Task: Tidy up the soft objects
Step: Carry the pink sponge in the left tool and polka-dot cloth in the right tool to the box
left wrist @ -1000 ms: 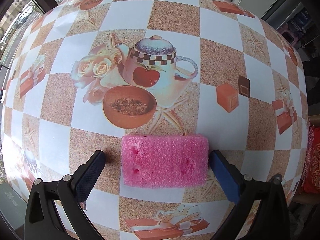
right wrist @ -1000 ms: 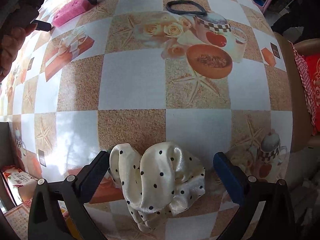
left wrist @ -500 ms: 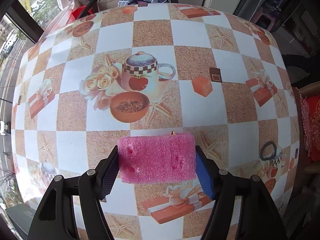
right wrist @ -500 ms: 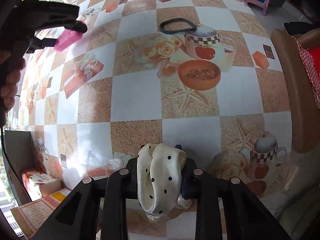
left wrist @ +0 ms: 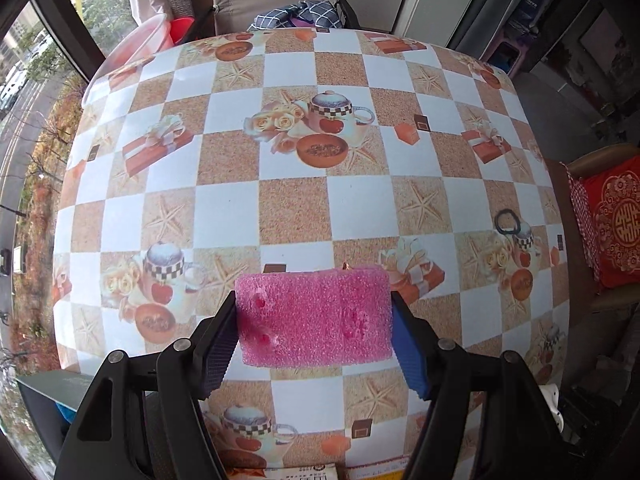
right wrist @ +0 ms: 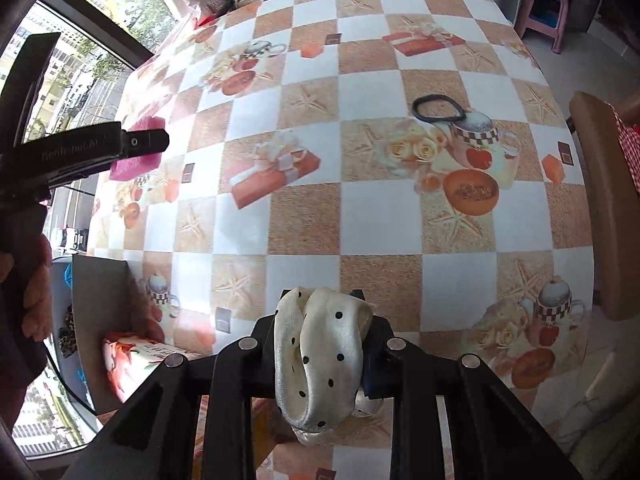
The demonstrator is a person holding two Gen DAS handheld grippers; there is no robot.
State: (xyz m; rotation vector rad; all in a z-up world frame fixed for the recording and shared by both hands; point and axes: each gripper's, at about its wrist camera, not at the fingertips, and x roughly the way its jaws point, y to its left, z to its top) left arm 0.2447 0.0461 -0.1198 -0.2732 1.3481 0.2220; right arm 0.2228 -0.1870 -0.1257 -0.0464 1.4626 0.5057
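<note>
Left wrist view, tongs: the left tongs (left wrist: 314, 330) clamp a pink sponge (left wrist: 314, 314) by its two short ends, pads pressed in, the block held clear above the surface (left wrist: 292, 204).
Left wrist view, step: pick-up looks done; this is the carry stage, by my reading.
Left wrist view, black hair tie: a black hair tie (left wrist: 507, 222) lies on the surface, well to the right of the sponge and a little beyond it, untouched.
Left wrist view, surface: checkered oilcloth in white and sandy squares, printed with teapots, roses, starfish and gift boxes.
Left wrist view, room: beyond the sponge, past the far edge, a chair with folded plaid cloth (left wrist: 298, 14); a red cushion (left wrist: 614, 224) off the right edge; a window on the left.
Right wrist view, tongs: the right tongs (right wrist: 326, 354) are closed tight on a cream polka-dot scrunchie (right wrist: 322, 356), which bulges above and below the pads, lifted off the surface.
Right wrist view, other hand: far left of the scrunchie, the left tongs carry the sponge in the air; a hand (right wrist: 34, 280) grips the handle.
Right wrist view, likely goal: a dark box (right wrist: 94, 312) sits left of the scrunchie, at the near edge; what it holds is unclear.
Next move: probably bringing both items over one container and releasing; soft things may cling to the pads.
</note>
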